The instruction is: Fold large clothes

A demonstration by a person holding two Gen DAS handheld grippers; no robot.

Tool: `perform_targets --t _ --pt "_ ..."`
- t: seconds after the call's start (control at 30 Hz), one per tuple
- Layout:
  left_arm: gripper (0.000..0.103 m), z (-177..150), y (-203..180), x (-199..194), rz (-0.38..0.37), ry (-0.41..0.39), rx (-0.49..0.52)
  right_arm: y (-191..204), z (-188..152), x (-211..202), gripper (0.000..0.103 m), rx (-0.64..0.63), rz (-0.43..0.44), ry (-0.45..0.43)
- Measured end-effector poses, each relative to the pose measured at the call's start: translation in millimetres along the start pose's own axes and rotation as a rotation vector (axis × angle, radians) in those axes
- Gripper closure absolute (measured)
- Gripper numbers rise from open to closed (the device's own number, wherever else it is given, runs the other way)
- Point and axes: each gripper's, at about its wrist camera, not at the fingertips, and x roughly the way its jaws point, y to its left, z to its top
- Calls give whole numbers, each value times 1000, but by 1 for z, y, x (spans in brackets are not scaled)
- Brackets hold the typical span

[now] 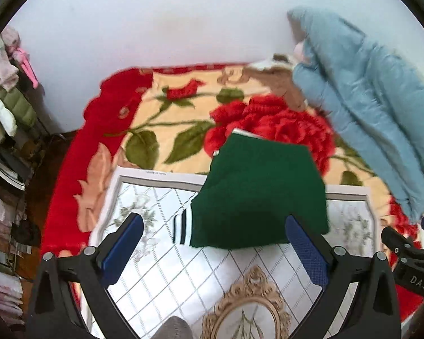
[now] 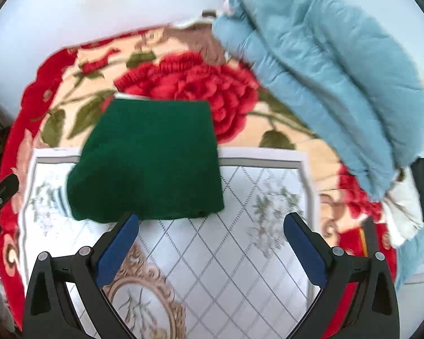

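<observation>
One big blue quilted coat (image 2: 319, 65) lay heaped, unfolded, on the rose blanket (image 1: 166, 130); the green sweater (image 1: 257, 189) sat folded across the white mat's (image 1: 166, 271) far edge, while left gripper (image 1: 214, 251) and right gripper (image 2: 212, 248) hung spread, empty

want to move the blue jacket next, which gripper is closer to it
Right. The right gripper sits beside the blue jacket; the left gripper is farther, across the green sweater.

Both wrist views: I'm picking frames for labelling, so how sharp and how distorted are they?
Left wrist: green garment and blue padded coat slightly motion-smeared, fisheye bends the floral blanket. Right wrist: stronger smear on the patterned mat, dark vignette corners.
</observation>
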Motion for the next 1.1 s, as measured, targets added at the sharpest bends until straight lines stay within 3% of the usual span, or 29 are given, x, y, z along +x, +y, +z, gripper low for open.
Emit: perform_targets --t 0.23,0.37,0.53,0.83,1.1 --pt "0 -17 -1 -139 -34 -82 24 -14 -44 -175 0 33 -35 -140" --pt "0 -29 4 -215 -39 -130 18 -21 -70 -257 0 41 -56 -202" --pt "0 -42 12 -282 -30 -185 -1 -28 -102 -348 0 44 -47 -271" --pt "0 -65 23 -349 -24 -246 -44 -34 -148 -449 0 28 -30 -386" --pt "0 -83 25 -381 2 -304 -46 -40 -170 -495 0 18 -33 -448"
